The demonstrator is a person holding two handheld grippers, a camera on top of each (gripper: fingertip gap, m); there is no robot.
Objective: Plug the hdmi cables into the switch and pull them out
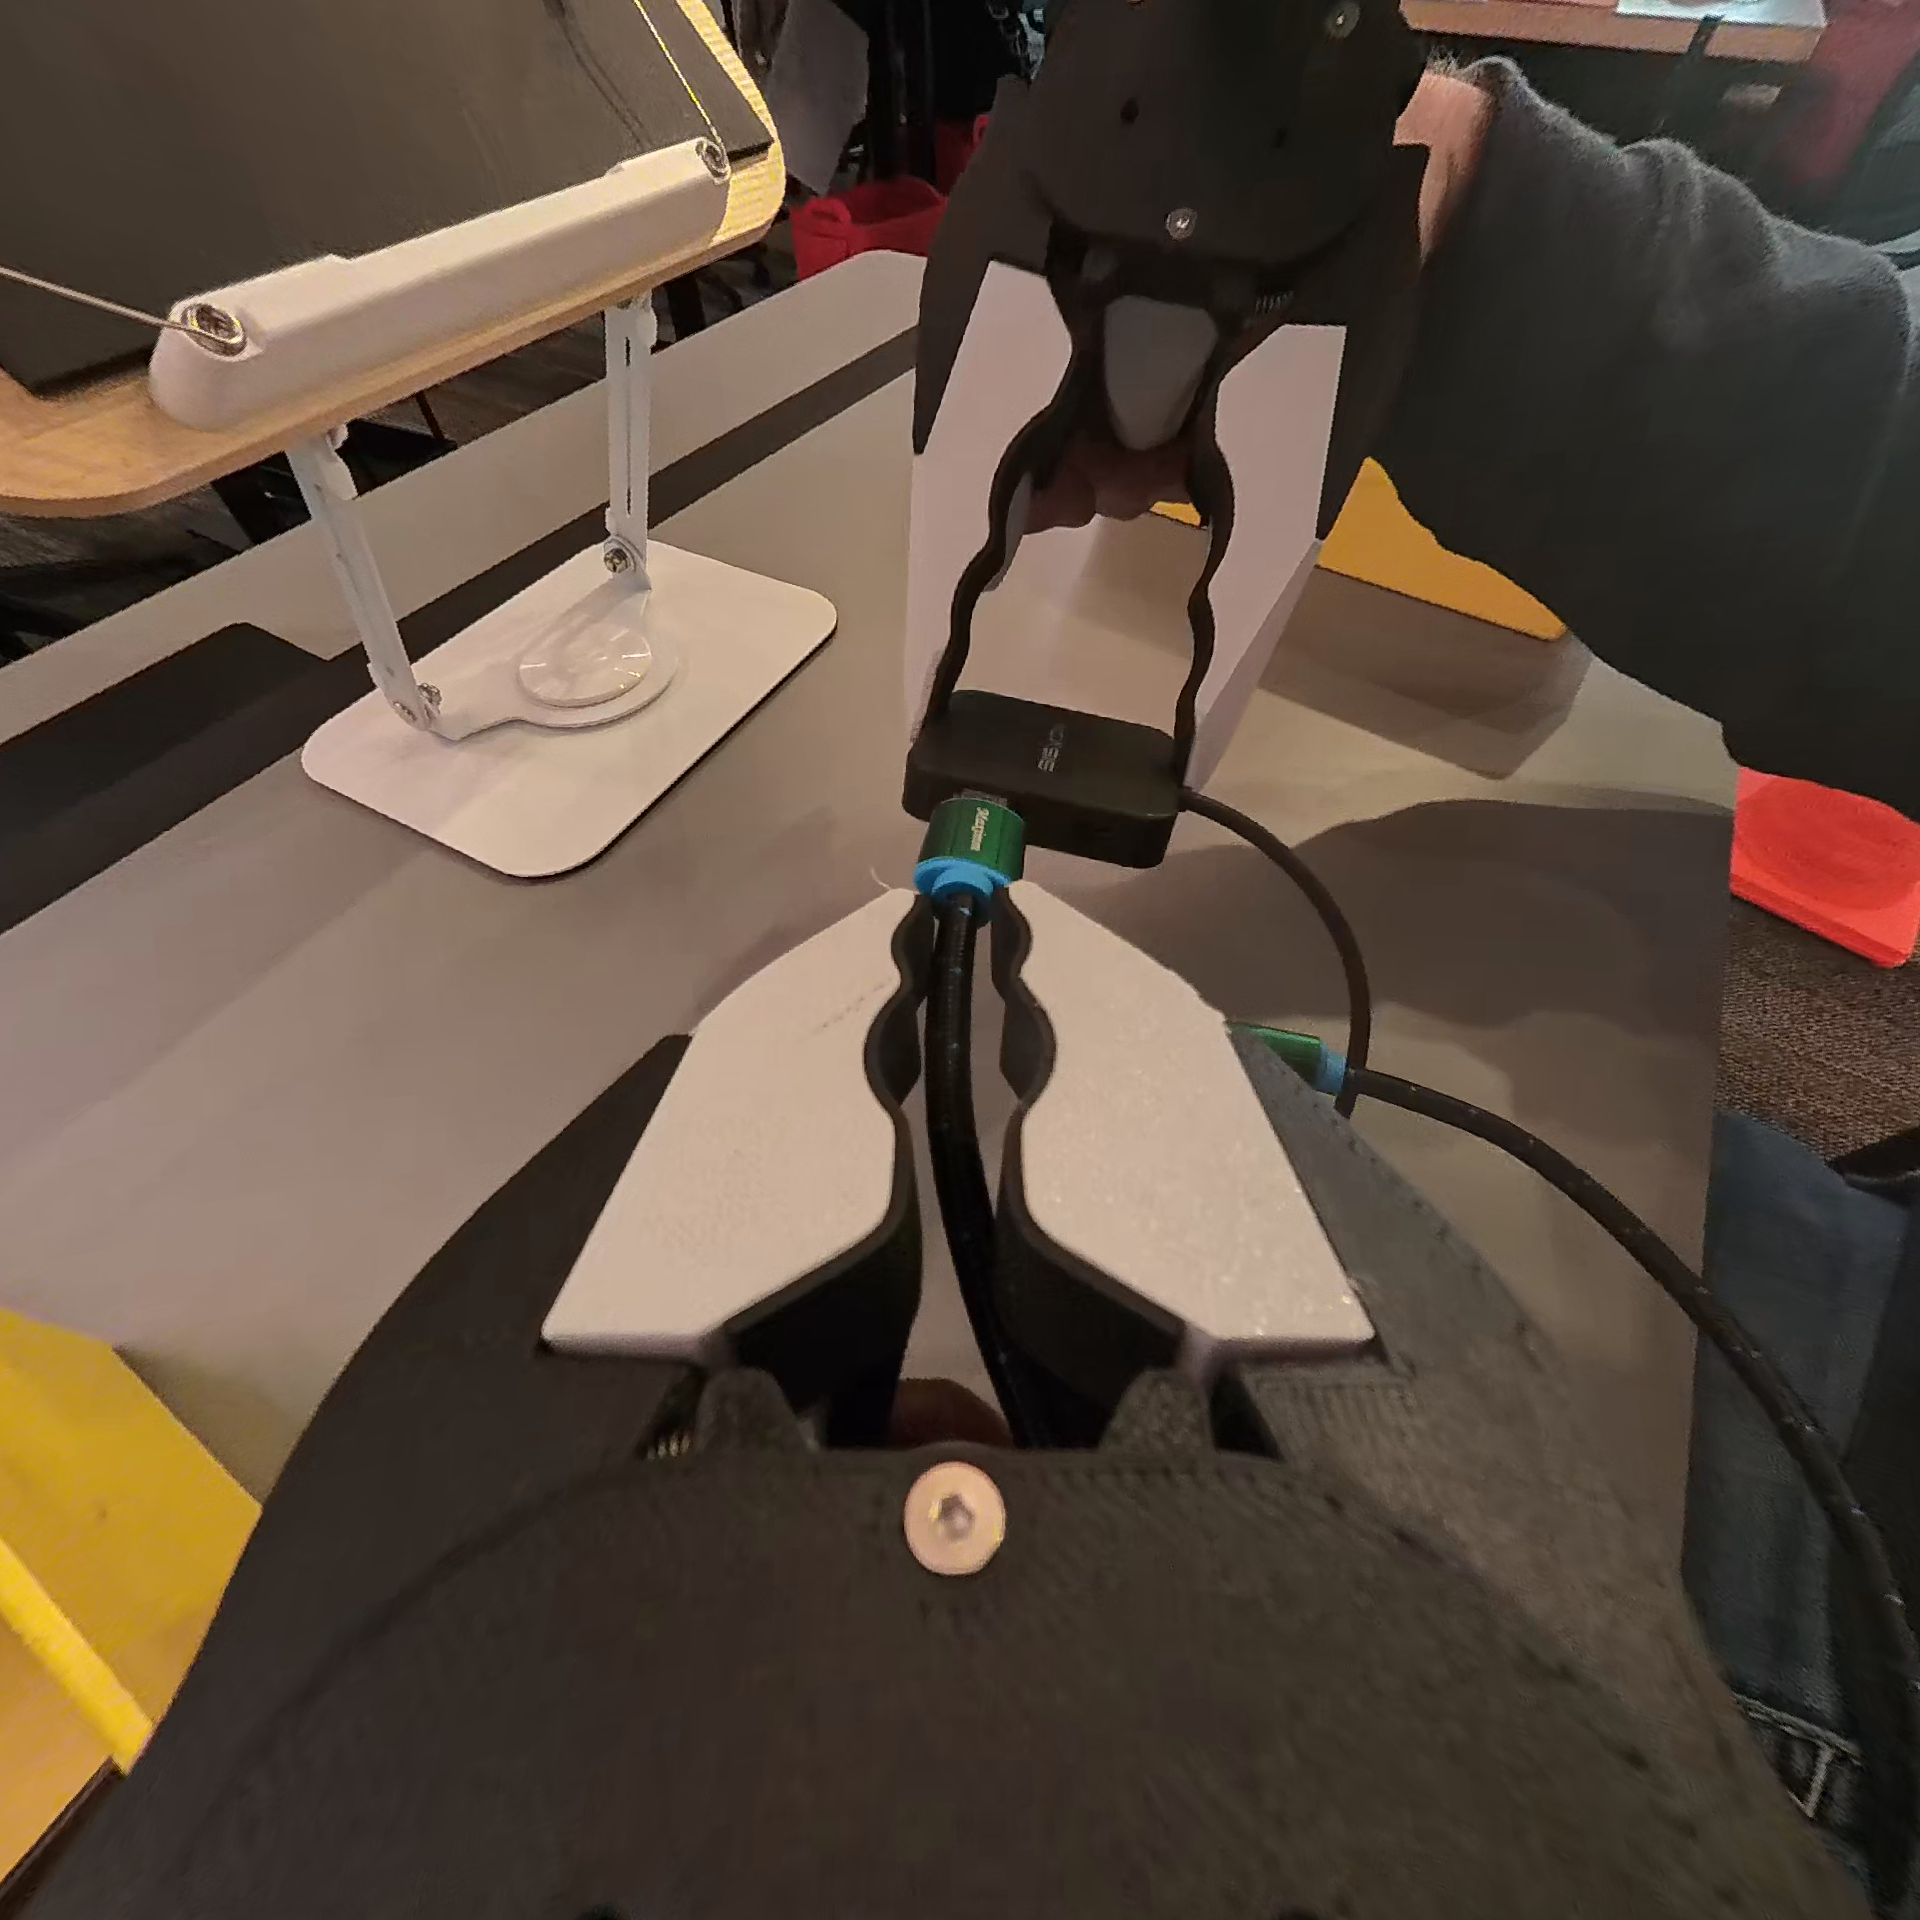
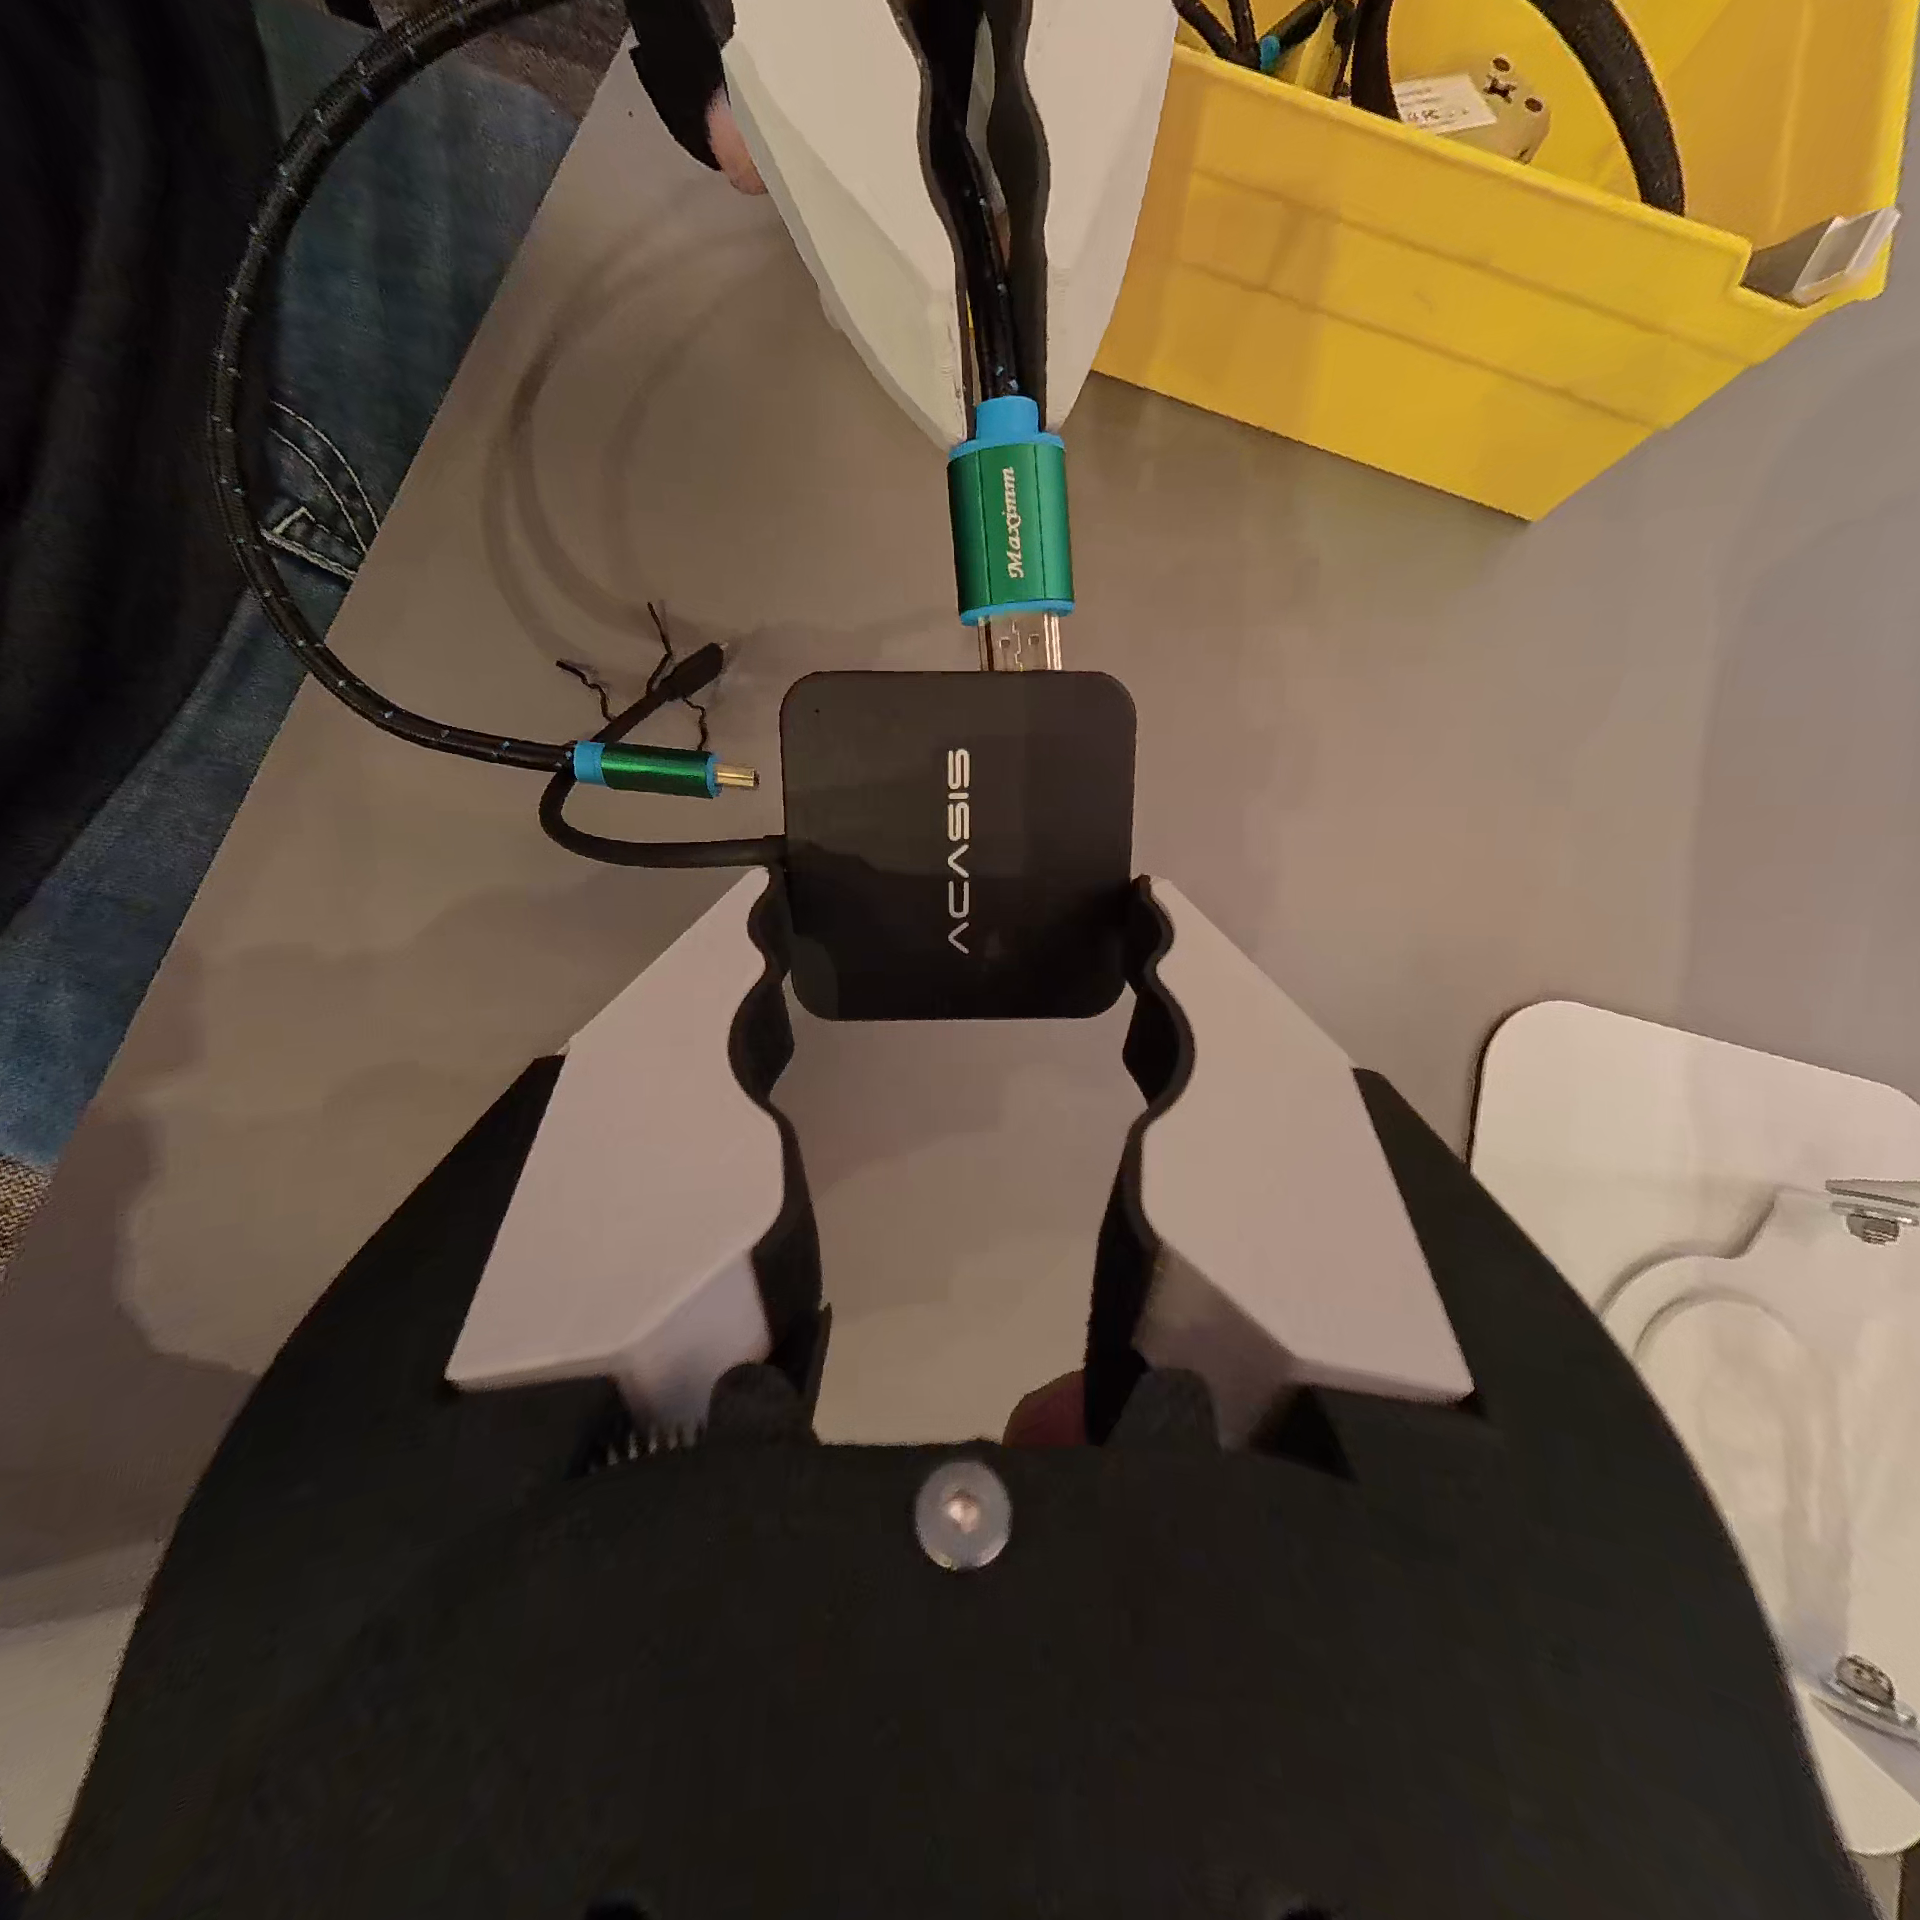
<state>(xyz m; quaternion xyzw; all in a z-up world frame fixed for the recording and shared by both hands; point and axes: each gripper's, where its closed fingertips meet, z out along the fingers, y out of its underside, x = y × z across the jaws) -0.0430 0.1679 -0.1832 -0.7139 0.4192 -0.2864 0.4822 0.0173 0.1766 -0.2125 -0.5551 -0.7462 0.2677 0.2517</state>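
A black square HDMI switch (image 2: 956, 831) lies on the grey table. My right gripper (image 2: 956, 899) is shut on it, a finger on each side; both also show in the left wrist view, the switch (image 1: 1044, 774) below the gripper (image 1: 1060, 717). My left gripper (image 1: 958, 909) is shut on a black braided HDMI cable (image 1: 961, 1091) just behind the blue collar of its green plug (image 1: 971, 840). The plug's metal tip (image 2: 1020, 649) meets the switch's far edge and still shows. A second green plug (image 2: 665, 774) lies loose to the left of the switch.
A yellow bin (image 2: 1403, 312) holding cables stands beyond the switch. A white stand base (image 1: 571, 727) carries a raised wooden board (image 1: 312, 260) to the left. The switch's thin black lead (image 2: 665, 852) curls on the table. A red object (image 1: 1829, 883) lies at the right edge. The tips of one gripper are about 8 centimetres away from the tips of the other.
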